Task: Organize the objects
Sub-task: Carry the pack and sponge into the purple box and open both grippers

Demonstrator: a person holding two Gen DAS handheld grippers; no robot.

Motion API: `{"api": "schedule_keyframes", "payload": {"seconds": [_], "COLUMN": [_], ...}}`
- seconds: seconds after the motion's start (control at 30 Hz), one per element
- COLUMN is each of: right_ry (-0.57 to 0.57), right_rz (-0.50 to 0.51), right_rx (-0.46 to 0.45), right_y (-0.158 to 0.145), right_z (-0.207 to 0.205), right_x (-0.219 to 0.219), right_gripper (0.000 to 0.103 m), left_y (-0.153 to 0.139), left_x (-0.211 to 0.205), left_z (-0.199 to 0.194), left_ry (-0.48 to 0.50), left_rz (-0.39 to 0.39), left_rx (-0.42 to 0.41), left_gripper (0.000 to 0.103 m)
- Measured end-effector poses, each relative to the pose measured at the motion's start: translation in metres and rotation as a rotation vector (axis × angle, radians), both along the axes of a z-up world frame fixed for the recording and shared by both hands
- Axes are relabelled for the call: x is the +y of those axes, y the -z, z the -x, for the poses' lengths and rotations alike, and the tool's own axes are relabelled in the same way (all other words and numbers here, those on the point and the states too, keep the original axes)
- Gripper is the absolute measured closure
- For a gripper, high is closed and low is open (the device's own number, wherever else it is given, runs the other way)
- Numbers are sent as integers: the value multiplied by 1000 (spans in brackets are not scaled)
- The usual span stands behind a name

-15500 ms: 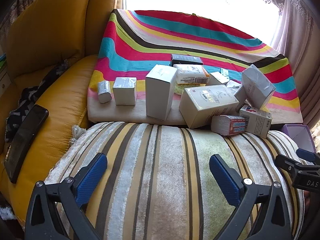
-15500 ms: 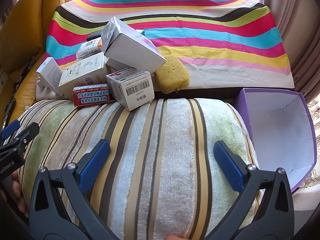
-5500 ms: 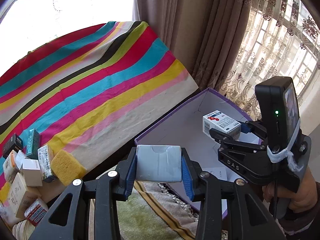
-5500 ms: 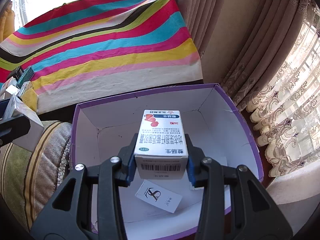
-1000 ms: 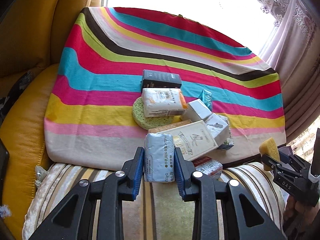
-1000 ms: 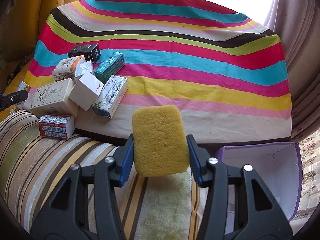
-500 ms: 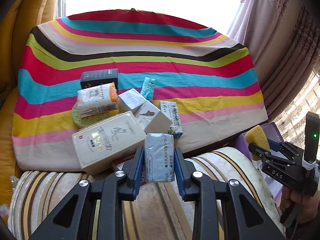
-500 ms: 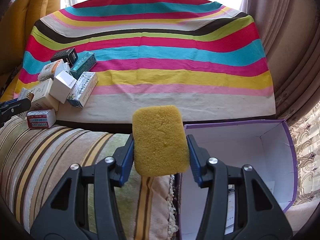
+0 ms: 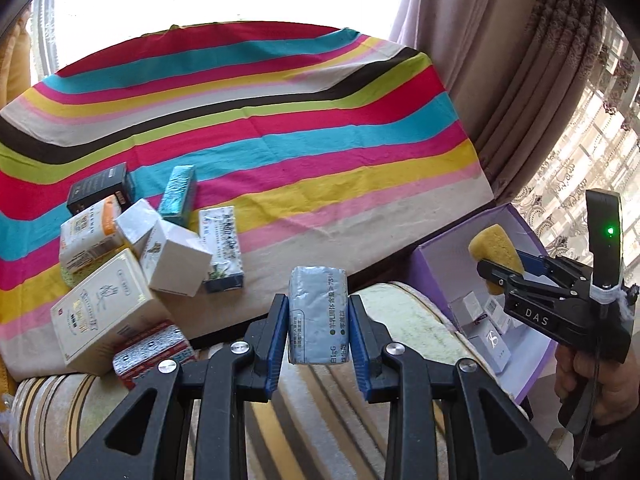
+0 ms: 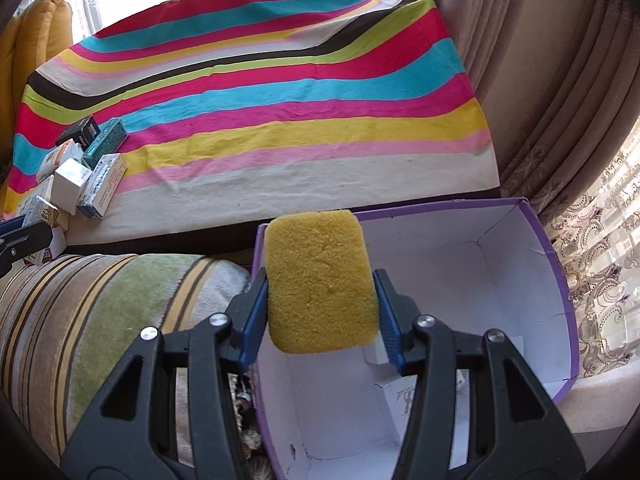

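Left wrist view: striped cloth [image 9: 280, 128] covers the flat surface ahead, biggest thing in frame; nearer the camera a striped plush cushion [image 9: 312, 408] runs along the bottom. Purple box [image 9: 440, 256] sits at the cushion's right end, open top, white inside, a few small cartons lying on its floor. Curtains [image 9: 520, 80] hang behind the box. Cluster of cartons on the cloth's left side: large cream carton [image 9: 100, 312] nearest, red-patterned pack [image 9: 152, 348] touching its lower edge at the cloth's front edge, white cube box [image 9: 176, 264] leaning on the pile, teal box [image 9: 176, 196] and black box [image 9: 100, 188] at the back. Left gripper [image 9: 319, 322] is clamped on a grey foil pack [image 9: 318, 312], held upright over the cushion, clear of the pile. Right gripper [image 10: 320, 308] pinches a yellow sponge [image 10: 320, 280] by its two side edges; the sponge hangs over the box's near-left rim, not touching the box as far as I can tell. A hand [image 9: 592, 380] holds the right gripper's handle, seen at the right edge of the left wrist view.
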State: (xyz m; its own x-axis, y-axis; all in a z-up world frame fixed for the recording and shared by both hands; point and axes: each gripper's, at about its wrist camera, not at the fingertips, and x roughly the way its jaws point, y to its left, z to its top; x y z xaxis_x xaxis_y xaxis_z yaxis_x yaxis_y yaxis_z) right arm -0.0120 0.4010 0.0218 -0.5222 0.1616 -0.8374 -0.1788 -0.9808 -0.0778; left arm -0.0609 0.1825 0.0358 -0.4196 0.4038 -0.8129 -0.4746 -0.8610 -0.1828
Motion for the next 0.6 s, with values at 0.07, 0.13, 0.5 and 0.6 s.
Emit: {"api": "schedule_keyframes", "payload": {"seconds": [0.07,0.13,0.5,0.6], "right_ry": [26,50,165,186], "right_rz": [-3,-5,-19,-27], "right_rx": [0,0,-2,-2], "right_y": [0,-1,-1,-1], "right_z": [-3,-6,-22,-24], "right_x": [11,23,75,85], "right_gripper": [50,50,50,50], "left_y": [0,0,1,1], "left_x": [15,30,100,115], "left_z": [-2,-4,-22,-26], "left_ry": [36,70,248,283], "left_rz": [4,-1,21,25], "left_rx": [3,-7,-9,-9], "left_gripper": [72,72,72,72]}}
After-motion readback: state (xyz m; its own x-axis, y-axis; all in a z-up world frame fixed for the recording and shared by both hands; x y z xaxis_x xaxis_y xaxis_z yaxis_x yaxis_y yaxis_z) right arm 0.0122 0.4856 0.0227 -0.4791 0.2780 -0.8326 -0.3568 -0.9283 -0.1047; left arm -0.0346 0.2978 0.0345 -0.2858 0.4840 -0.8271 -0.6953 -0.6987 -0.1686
